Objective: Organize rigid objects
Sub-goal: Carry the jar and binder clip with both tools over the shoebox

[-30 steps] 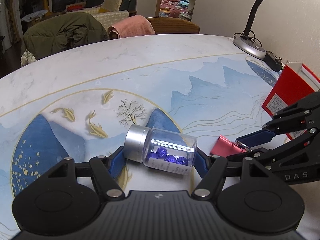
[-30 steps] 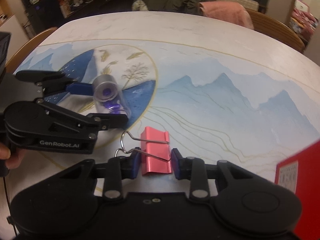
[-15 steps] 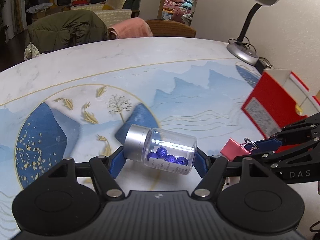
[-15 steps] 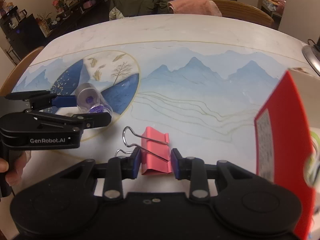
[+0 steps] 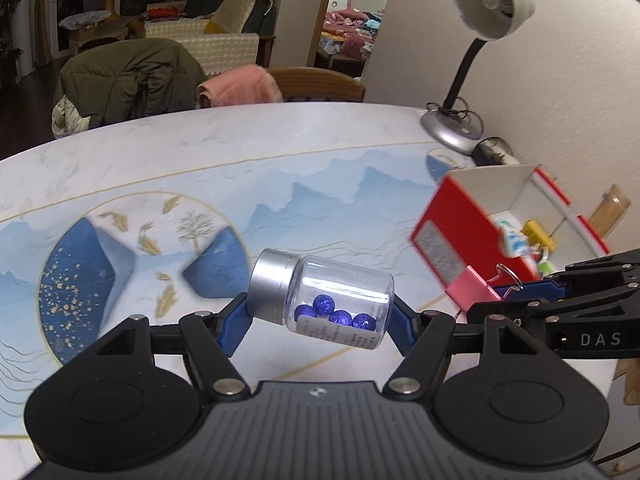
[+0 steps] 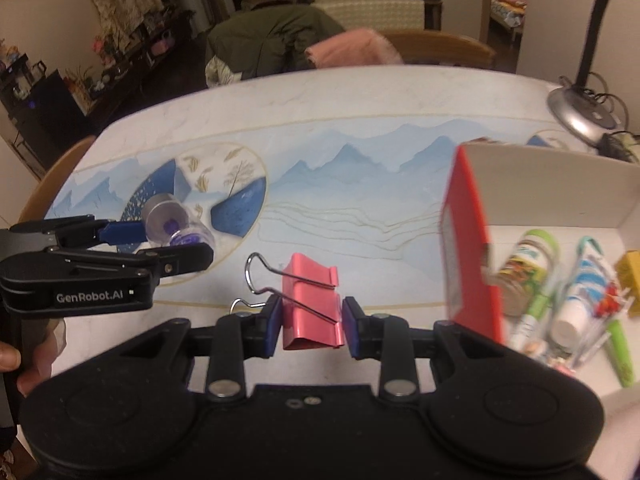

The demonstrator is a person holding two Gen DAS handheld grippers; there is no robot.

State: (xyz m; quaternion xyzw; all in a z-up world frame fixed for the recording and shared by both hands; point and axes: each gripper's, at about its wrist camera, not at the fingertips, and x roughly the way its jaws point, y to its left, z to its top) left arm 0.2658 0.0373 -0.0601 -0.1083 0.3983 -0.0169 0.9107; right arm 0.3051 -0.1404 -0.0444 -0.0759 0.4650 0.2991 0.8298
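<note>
Left gripper [image 5: 320, 322] is clamped on a clear jar [image 5: 332, 300] with a silver cap and blue beads inside — held sideways, cap end to the left, lifted clear of the table [image 5: 280, 168]. In the right wrist view the same jar [image 6: 176, 228] hangs between the blue pads off to the left, with a hand [image 6: 16, 364] on that gripper's handle at the frame edge.

Right gripper [image 6: 308, 320] is closed on a pink binder clip [image 6: 310, 304], pads on its two sides, wire handles sticking out to the left and up. Also off the table.

Beyond and to the right: an open red box [image 6: 464, 248] with a white inside, already holding a small spice jar [image 6: 524, 264], a tube [image 6: 580, 292], markers, something yellow. The clip is just left of the box wall, not yet over the opening; the jar is further left, well apart from it.

Far end: a desk lamp [image 5: 480, 40] at the table corner, chairs with a jacket and pink cloth behind.

Progress, judged: several items boxed, two in transit — both picks done, both drops left. Table looks otherwise bare, so these may be the last two.
</note>
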